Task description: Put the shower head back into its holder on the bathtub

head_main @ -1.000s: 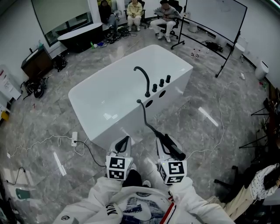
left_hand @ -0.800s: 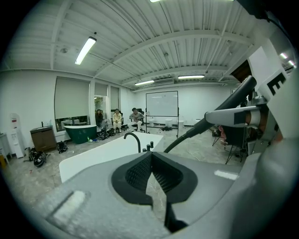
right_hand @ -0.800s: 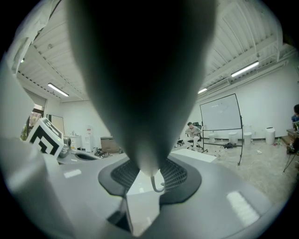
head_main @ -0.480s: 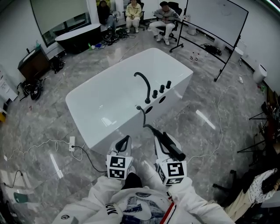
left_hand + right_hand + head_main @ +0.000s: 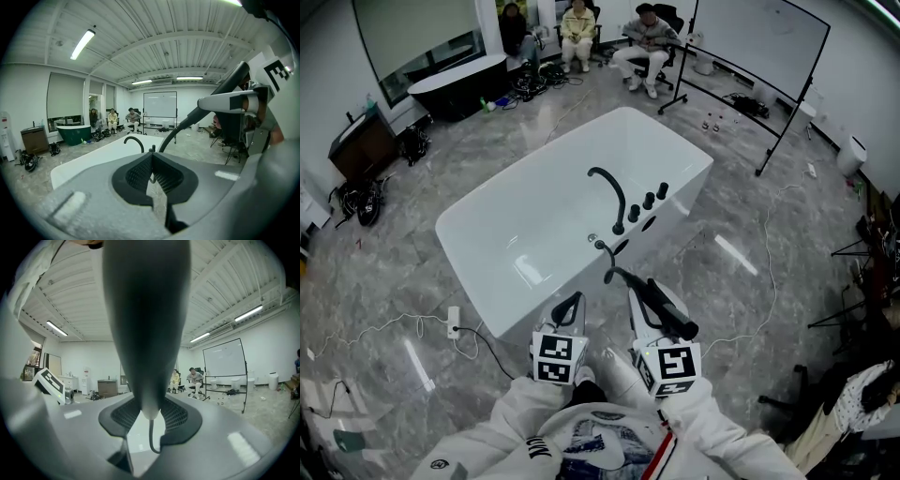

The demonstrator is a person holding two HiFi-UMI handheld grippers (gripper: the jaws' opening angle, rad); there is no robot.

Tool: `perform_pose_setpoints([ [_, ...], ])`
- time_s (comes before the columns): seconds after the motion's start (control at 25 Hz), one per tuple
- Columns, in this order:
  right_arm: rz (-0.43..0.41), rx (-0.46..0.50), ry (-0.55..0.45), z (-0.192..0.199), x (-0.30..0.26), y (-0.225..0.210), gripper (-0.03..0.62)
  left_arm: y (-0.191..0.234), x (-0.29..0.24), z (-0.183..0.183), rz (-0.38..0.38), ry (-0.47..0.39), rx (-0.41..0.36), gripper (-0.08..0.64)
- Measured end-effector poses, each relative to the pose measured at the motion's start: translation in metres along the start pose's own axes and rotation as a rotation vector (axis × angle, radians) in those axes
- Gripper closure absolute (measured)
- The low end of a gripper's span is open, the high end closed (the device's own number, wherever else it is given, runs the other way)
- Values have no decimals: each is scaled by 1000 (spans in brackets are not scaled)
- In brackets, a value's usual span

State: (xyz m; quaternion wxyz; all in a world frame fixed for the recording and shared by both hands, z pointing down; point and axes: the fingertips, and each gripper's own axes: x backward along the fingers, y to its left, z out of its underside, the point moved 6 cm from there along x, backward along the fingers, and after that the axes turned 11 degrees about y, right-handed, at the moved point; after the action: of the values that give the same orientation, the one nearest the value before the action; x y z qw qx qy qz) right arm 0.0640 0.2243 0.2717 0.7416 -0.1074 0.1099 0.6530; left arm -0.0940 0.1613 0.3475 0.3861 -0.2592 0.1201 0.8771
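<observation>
1. Bathtub (image 5: 516, 225): white, freestanding on the grey floor and whole in the head view. The left gripper view shows only a stretch of its rim beyond the jaws.
2. Right gripper (image 5: 645, 300): just short of the tub's near end, its jaws clamped on the black shower head (image 5: 672, 317). In the right gripper view the handle fills the middle and blocks most of the tub.
3. Left gripper (image 5: 571, 300): close beside the right one, jaw tips pressed together with nothing between them.
4. Hose (image 5: 608, 262): runs from the shower head up to the tub's near rim. Its joint there is too small to make out.
5. Spout (image 5: 609, 192) and knobs (image 5: 649, 200): black, standing on that rim. The holder cannot be picked out with certainty among these fittings.
</observation>
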Motion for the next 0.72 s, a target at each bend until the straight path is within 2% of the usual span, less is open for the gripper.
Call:
perform_pose_setpoints([
  [0.28, -22, 18, -39, -27, -12, 14, 454, 16, -9, -10, 14, -10, 17, 561],
  [0.72, -106, 54, -55, -42, -37, 49, 454, 47, 4, -14, -29, -30, 57, 561],
])
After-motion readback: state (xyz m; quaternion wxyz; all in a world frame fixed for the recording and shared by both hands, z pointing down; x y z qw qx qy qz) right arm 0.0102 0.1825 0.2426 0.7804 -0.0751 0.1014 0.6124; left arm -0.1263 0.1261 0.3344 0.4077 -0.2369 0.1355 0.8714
